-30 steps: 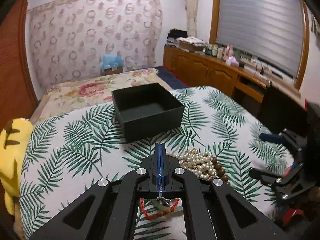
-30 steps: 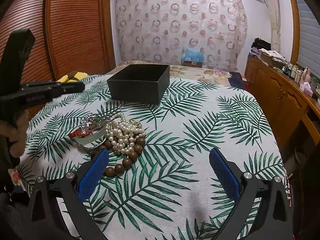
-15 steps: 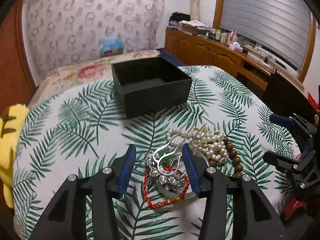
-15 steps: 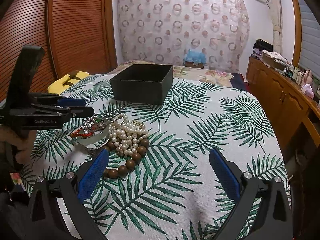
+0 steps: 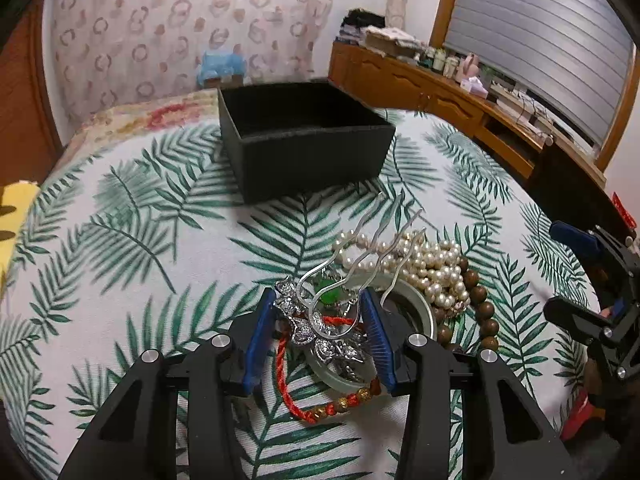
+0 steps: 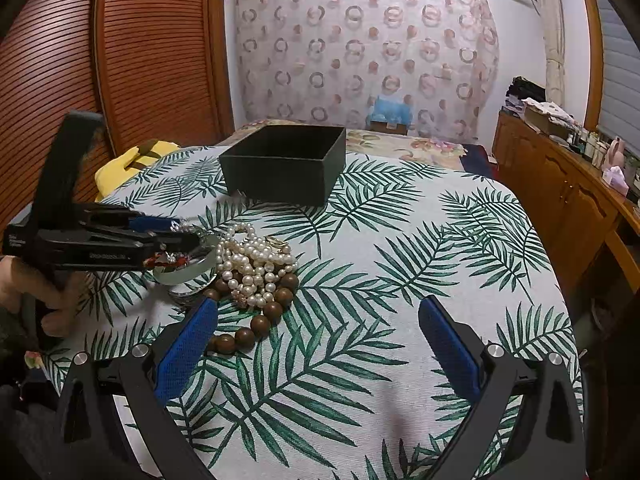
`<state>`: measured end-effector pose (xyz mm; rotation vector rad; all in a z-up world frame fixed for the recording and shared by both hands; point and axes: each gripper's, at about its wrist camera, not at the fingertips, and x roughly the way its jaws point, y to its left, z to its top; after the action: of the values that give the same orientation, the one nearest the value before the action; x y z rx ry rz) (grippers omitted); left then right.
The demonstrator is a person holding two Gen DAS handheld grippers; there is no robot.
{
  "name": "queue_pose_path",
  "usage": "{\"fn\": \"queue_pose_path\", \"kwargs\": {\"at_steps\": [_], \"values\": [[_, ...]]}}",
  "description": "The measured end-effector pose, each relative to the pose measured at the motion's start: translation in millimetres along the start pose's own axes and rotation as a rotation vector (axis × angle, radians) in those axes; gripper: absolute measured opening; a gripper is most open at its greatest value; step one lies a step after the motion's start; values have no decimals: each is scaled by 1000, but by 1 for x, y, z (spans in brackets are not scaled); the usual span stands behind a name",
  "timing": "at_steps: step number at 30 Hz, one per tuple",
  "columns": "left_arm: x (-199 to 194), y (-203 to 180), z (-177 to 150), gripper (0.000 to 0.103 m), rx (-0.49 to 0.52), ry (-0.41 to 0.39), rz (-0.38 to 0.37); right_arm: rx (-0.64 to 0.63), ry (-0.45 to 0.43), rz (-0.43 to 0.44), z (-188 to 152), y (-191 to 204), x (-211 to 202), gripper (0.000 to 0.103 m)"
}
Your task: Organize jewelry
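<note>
A jewelry pile lies on the palm-leaf cloth: a silver hair comb point(image 5: 320, 320), a red cord bracelet point(image 5: 320, 404), a pale jade bangle point(image 5: 416, 304), a pearl necklace point(image 5: 424, 260) and brown wooden beads point(image 5: 484, 312). My left gripper point(image 5: 320, 336) is open, its blue pads on either side of the comb's ornate head. An open black box point(image 5: 304, 140) stands beyond. In the right wrist view my right gripper point(image 6: 320, 344) is open and empty, near the front edge, right of the pearls point(image 6: 252, 260) and beads point(image 6: 260, 324). The box point(image 6: 284, 164) is farther back.
A yellow plush point(image 6: 128, 160) lies at the cloth's left edge. A wooden sideboard point(image 6: 568, 184) with clutter runs along the right wall. A wooden slatted door point(image 6: 120, 60) is on the left. A floral bedspread point(image 6: 412, 146) lies behind the box.
My left gripper opened from shut, moved down and forward onto the pile, and its pads now straddle the silver comb. The right gripper has stayed open and nearly still.
</note>
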<state>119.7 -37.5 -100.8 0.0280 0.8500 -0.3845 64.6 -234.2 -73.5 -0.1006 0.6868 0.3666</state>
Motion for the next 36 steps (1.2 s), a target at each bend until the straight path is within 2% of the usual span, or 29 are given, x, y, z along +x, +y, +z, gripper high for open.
{"fn": "queue_pose_path", "kwargs": {"at_steps": [5,14,21,22,23,24,30,36], "values": [[-18,2,5,41,3,-66,40,-6,6,2,-1,2,1,101],[-42,20,16,41,-58,-142,31,-19,0,8,7,7,6,101],[-58,32,20,41,-100,-177,8,-61,4,46,20,24,18,100],[-59,32,20,41,-98,-180,11,-64,5,52,21,27,19,100],[-59,32,20,36,-94,-178,24,-67,8,58,21,29,21,100],[-59,34,20,24,-92,-172,44,-70,10,63,21,31,22,100],[-56,49,12,23,-105,-145,86,-105,33,99,27,46,32,97],[-42,58,5,23,-119,-102,70,-127,31,110,35,53,33,97]]}}
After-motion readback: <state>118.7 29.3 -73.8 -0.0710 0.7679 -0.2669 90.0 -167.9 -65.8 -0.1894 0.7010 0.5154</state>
